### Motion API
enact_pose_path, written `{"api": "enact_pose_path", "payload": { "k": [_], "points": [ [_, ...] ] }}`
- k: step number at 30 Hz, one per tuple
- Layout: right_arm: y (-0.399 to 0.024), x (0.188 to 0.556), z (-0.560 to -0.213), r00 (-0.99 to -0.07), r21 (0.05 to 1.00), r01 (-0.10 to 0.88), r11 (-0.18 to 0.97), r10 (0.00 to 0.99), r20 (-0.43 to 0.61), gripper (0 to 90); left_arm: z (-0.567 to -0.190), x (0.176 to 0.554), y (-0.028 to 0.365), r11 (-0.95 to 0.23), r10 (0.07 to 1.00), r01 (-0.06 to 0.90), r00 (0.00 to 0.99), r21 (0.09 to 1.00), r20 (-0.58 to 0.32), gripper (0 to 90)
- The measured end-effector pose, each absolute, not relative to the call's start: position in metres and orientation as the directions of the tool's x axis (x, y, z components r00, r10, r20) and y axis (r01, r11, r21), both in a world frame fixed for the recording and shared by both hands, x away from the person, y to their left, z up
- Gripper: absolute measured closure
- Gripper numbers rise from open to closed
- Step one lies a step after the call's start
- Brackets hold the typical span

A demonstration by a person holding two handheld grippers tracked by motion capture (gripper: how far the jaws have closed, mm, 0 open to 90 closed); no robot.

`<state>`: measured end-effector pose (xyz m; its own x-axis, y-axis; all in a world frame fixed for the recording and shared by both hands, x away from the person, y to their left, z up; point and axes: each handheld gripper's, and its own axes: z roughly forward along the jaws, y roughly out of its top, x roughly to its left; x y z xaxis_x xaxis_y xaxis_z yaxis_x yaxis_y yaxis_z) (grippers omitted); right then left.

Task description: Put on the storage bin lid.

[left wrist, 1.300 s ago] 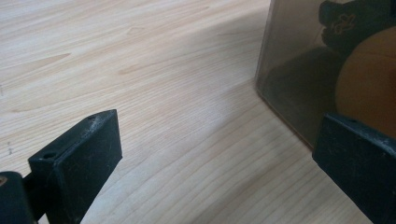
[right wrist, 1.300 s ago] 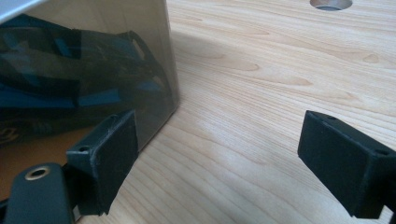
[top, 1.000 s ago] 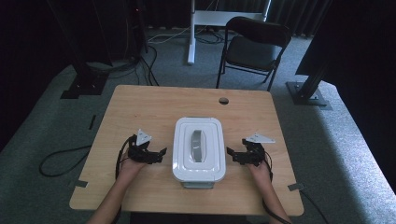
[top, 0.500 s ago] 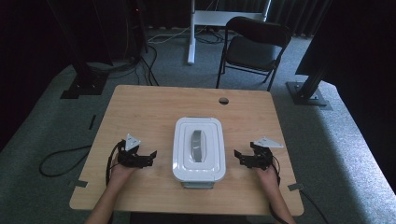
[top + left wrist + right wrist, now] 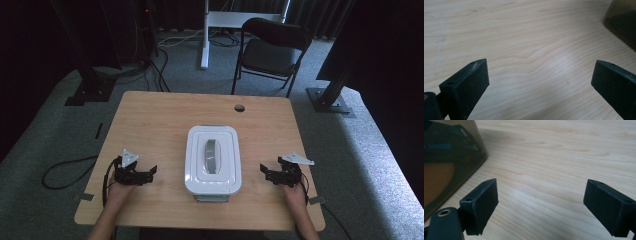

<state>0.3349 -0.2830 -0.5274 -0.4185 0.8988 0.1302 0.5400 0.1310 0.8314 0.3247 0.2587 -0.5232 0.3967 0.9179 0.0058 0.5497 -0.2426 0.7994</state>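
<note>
White rectangular plastic storage box [image 5: 213, 160] with grey handle on its lid sits mid-counter on the light wooden counter [image 5: 165, 115], lid on, long side running front to back. Walls look dark and see-through in the gripper views; contents too dim to make out, something dark with blue bits. Left gripper [image 5: 148, 174] rests on the counter well left of the box, fingers [image 5: 469, 82] spread, nothing between. Right gripper [image 5: 265, 173] near its right side, fingers [image 5: 481, 202] spread, empty.

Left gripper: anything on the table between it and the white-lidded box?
Nothing. In the high view, only bare wooden table lies between the left gripper and the box; its jaws stand open.
</note>
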Motion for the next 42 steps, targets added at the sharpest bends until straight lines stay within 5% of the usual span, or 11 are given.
{"api": "enact_pose_path", "payload": {
  "k": [35,42],
  "points": [
    [-0.33,0.297,-0.535,-0.24,0.798,0.598,0.08,0.967,0.082,11.8,-0.538,0.298,0.315,-0.103,0.983,0.667,0.181,0.738,-0.026,1.9],
    [-0.331,0.299,-0.538,-0.148,0.761,0.646,0.054,0.987,0.055,11.9,-0.542,0.298,0.322,-0.061,0.993,0.699,0.118,0.713,-0.031,1.9]
  ]
}}
